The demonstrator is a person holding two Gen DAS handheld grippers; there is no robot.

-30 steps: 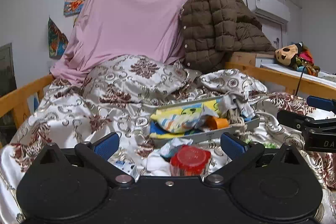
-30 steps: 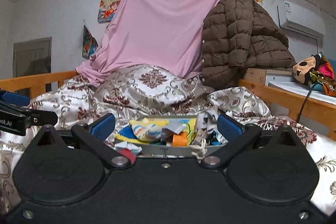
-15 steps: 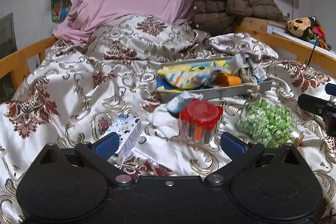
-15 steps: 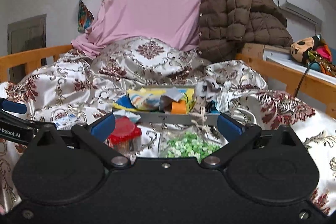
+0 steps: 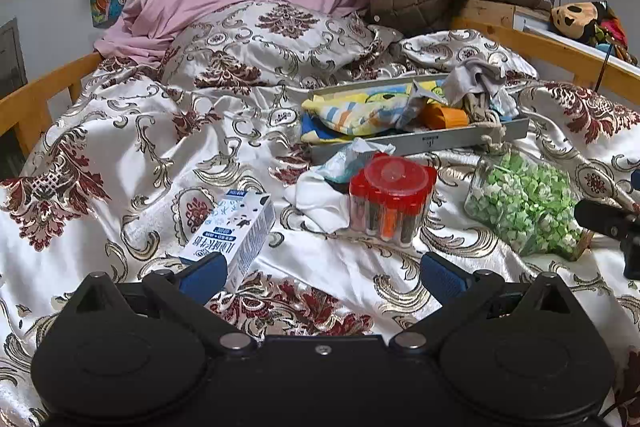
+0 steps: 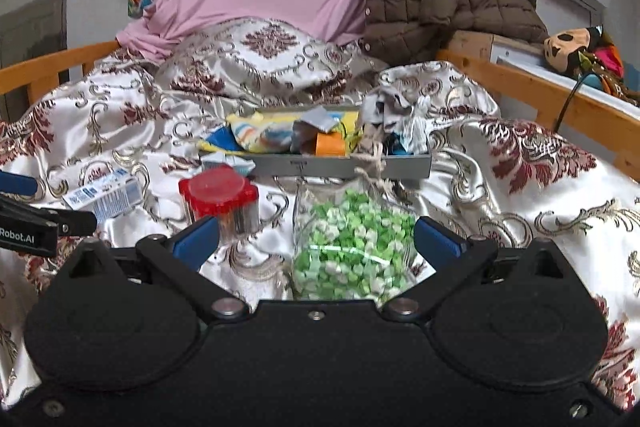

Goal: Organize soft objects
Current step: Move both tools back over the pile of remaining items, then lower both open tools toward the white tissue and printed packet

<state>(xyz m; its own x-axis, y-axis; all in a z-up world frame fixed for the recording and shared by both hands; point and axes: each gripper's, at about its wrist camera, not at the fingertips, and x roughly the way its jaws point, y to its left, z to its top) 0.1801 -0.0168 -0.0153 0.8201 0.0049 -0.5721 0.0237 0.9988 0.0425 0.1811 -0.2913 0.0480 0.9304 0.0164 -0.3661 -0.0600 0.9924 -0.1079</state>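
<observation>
Left gripper (image 5: 322,273) low in frame, blue-padded fingers (image 5: 200,273) spread wide, nothing between. Right gripper (image 6: 316,239) likewise low centre, fingers (image 6: 436,241) wide apart, gripping nothing. Each gripper's tip poking in at the other view's side edge.

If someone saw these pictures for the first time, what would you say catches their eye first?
Probably the clear bag of green pieces lying on the patterned bedspread, straight ahead of the open right gripper. Next, the red-lidded container standing beside it, and the grey tray behind both, heaped with colourful cloths.
</observation>
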